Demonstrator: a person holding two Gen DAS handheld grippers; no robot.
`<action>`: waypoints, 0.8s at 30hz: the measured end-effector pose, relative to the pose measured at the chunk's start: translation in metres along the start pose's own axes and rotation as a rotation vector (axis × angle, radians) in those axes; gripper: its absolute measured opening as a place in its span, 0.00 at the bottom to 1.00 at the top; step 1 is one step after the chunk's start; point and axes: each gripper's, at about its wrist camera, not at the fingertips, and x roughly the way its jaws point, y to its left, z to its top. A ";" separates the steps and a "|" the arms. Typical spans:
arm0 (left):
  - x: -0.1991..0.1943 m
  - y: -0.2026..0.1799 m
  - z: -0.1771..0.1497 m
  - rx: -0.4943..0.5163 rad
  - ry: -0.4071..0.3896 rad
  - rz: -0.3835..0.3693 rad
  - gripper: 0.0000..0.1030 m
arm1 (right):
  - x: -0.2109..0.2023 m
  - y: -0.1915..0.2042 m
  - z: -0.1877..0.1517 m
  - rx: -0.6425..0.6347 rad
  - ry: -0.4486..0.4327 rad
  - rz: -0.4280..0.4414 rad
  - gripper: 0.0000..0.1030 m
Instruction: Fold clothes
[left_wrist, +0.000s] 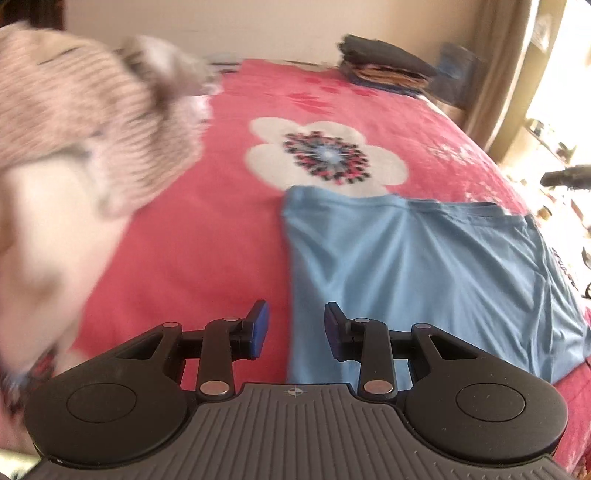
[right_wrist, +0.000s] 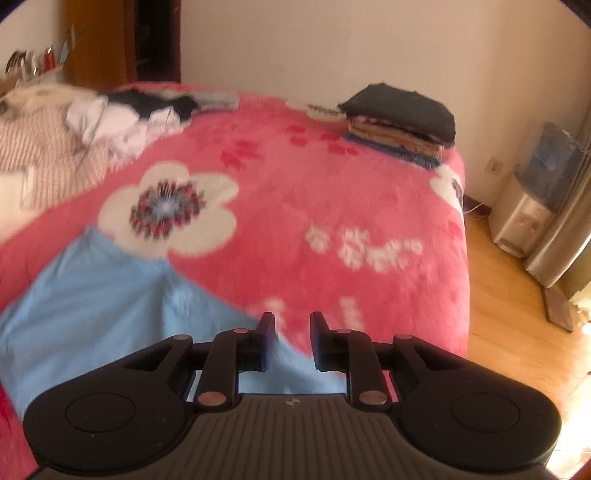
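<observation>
Both my left tool (left_wrist: 296, 328) and right tool (right_wrist: 292, 339) hung partly open, holding nothing, above the flat blue shirt (left_wrist: 424, 273) low in frame.

Warm daylight, motion blur, fisheye warp

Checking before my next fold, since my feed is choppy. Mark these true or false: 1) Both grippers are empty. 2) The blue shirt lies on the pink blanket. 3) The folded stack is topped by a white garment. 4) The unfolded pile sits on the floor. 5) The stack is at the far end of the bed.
1) True: the left gripper and right gripper stand open with nothing between the fingers.
2) True: the blue shirt lies on the pink blanket.
3) False: the folded stack has a dark garment on top.
4) False: the unfolded pile lies on the bed.
5) True.
</observation>
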 end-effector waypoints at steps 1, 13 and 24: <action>0.009 -0.006 0.006 0.005 0.009 -0.016 0.32 | 0.002 0.001 -0.007 -0.022 0.009 -0.008 0.22; 0.080 -0.063 0.034 0.180 0.026 0.017 0.32 | 0.073 0.050 -0.020 -0.426 0.042 0.117 0.23; 0.093 -0.057 0.030 0.188 0.059 0.031 0.32 | 0.108 0.063 -0.017 -0.577 0.102 0.201 0.03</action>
